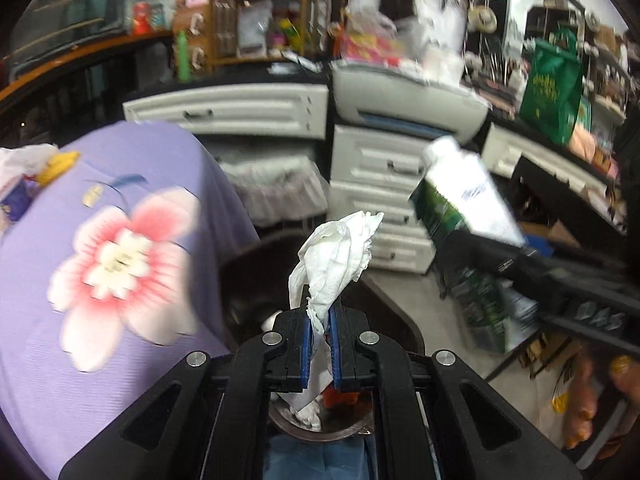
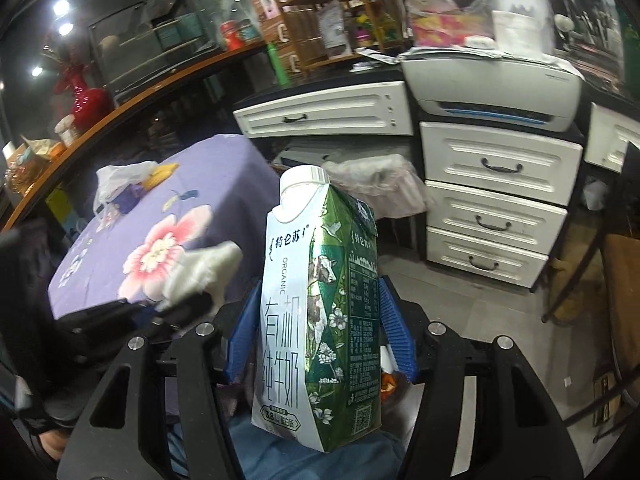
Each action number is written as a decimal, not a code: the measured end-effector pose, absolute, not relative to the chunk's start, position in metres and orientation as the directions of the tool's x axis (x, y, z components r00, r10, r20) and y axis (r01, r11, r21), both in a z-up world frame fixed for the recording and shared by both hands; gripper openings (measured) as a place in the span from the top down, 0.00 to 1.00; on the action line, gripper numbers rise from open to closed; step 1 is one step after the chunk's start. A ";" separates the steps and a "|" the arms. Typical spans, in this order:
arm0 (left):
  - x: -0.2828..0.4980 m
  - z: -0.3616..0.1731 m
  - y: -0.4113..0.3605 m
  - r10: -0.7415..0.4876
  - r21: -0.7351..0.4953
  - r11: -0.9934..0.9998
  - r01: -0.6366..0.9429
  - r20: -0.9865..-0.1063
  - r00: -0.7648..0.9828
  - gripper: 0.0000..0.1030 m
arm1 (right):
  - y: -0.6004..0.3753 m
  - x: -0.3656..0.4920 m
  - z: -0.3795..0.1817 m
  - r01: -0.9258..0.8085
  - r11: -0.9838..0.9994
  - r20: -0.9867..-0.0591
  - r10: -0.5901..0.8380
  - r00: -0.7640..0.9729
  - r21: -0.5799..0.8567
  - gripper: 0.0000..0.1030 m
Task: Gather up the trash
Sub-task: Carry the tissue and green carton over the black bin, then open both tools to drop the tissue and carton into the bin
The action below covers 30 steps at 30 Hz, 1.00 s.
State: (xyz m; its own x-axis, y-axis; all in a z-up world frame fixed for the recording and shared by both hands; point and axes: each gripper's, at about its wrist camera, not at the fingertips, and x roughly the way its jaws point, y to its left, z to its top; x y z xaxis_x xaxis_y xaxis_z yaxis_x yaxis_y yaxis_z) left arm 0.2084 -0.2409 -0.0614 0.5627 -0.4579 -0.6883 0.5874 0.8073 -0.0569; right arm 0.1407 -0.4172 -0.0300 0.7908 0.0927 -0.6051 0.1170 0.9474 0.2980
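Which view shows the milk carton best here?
The right wrist view: the milk carton stands sharp and centred, clamped in the right tool, label readable. The left wrist view shows it blurred, off to the side.

looks like a cluttered little shop or home office, white drawer units (image 2: 496,168), printer (image 2: 492,88), packed wooden shelf (image 2: 340,12), floral purple-clothed desk (image 2: 168,216)

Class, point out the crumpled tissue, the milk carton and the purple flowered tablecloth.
crumpled tissue (image 1: 336,256), left wrist view, on its bunched upper part.
milk carton (image 2: 316,300), right wrist view, on its front corner.
purple flowered tablecloth (image 1: 120,256), left wrist view, on the pink flower.
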 end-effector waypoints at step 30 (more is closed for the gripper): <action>0.215 -0.131 -0.286 -0.369 0.025 0.777 0.629 -0.792 0.486 0.32 | -0.449 0.134 -0.059 0.208 0.923 -0.641 0.052 0.766 0.323 0.44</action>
State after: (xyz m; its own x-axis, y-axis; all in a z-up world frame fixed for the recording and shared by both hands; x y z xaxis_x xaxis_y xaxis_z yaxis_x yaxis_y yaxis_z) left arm 0.2147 -0.2856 -0.1310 0.4864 -0.3688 -0.7921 0.6293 0.7768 0.0248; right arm 0.1341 -0.4493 -0.0589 0.7655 0.0518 -0.6413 0.2078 0.9234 0.3227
